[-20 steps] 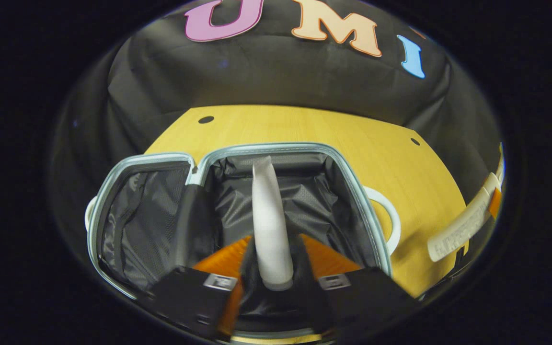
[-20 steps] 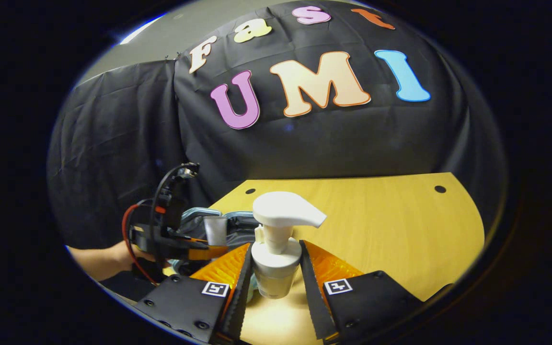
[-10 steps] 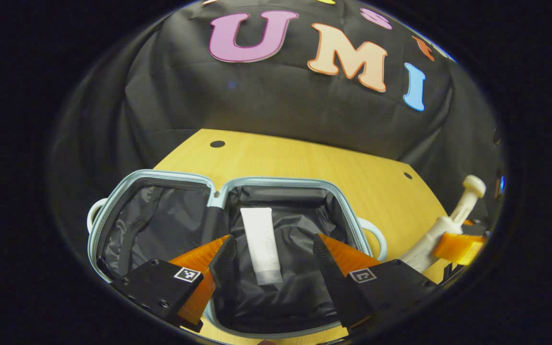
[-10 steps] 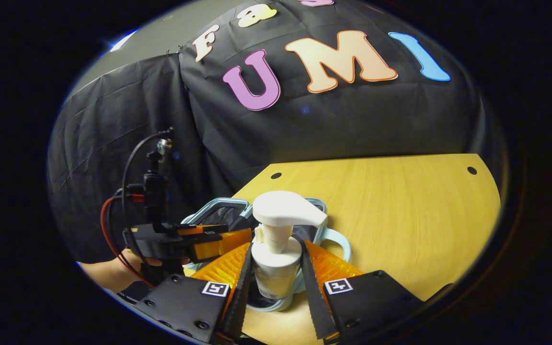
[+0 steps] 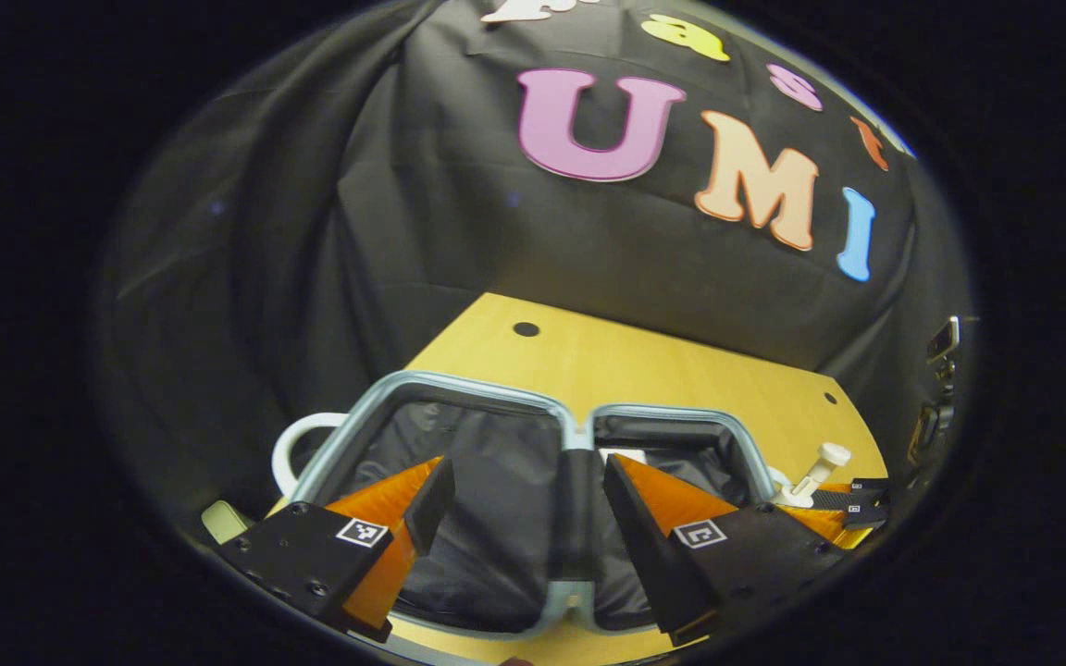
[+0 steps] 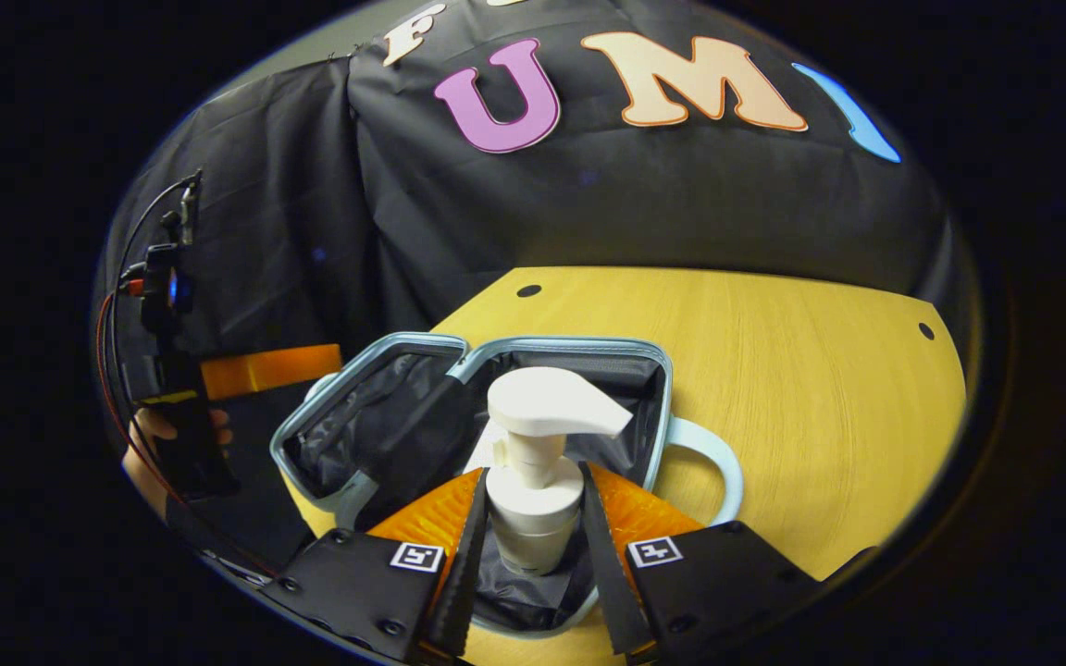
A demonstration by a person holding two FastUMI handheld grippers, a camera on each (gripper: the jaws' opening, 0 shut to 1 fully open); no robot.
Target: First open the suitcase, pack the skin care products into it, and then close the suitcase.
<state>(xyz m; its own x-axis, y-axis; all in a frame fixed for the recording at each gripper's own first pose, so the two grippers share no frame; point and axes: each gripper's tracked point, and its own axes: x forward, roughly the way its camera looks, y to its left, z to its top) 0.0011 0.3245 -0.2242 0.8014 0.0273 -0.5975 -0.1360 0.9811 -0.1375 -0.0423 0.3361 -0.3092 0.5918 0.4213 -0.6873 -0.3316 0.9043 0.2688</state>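
In the right gripper view, the pump bottle (image 6: pixel 533 504) between the right tongs (image 6: pixel 533 564) blocks the suitcase (image 6: pixel 658 407) floor behind it, and its base cannot be made out. In the left gripper view, a pale sliver (image 5: pixel 624 455) beyond the left tongs (image 5: pixel 519 518) is too little to identify. A pale object (image 5: pixel 223 521) left of them is cut off.
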